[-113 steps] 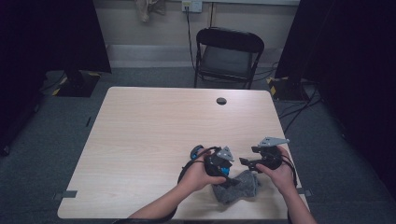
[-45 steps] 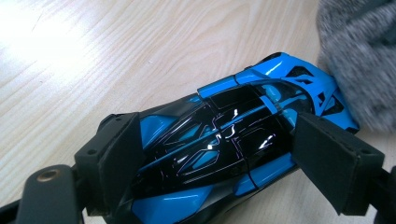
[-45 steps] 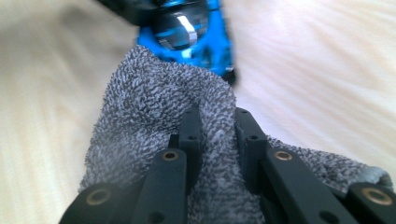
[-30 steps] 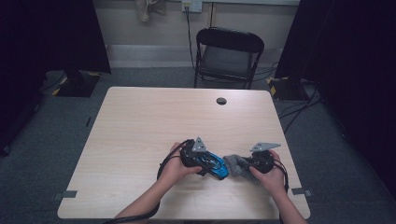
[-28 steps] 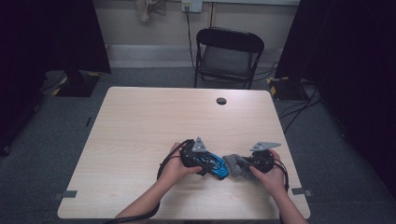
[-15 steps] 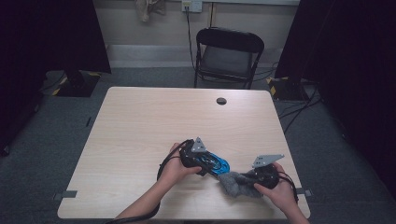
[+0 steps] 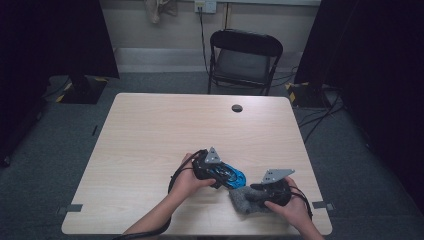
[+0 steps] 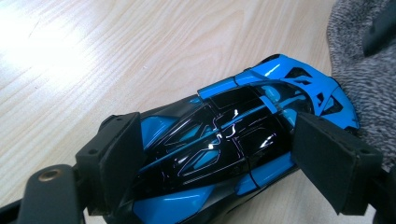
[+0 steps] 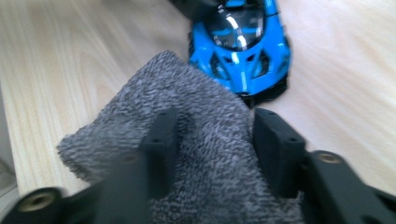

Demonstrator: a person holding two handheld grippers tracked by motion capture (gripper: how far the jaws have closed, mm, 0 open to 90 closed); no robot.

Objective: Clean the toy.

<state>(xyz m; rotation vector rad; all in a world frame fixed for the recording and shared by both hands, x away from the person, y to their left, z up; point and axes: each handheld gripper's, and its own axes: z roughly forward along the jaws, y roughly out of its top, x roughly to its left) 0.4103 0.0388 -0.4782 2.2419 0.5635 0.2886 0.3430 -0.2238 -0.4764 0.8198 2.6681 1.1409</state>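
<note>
Near the wooden table's (image 7: 150, 135) six o'clock edge lay one blue-and-black toy car (image 8: 233, 135), clamped by the left gripper (image 8: 224, 161); one grey towelling cloth (image 9: 187, 154) touched its nose, under the right gripper's (image 9: 215, 144) jaws, just opening. One black folding chair (image 7: 245, 57) stood at twelve o'clock.

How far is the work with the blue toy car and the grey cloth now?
Done: the left gripper clamps the blue toy car on the table. In hand: the right gripper, jaws just opening, straddles the grey cloth at the car's nose. Left: probably more wiping; unclear how much.

On the table (image 7: 150, 150), the toy car (image 7: 231, 175) touches the cloth (image 7: 245, 200) to its right.
</note>
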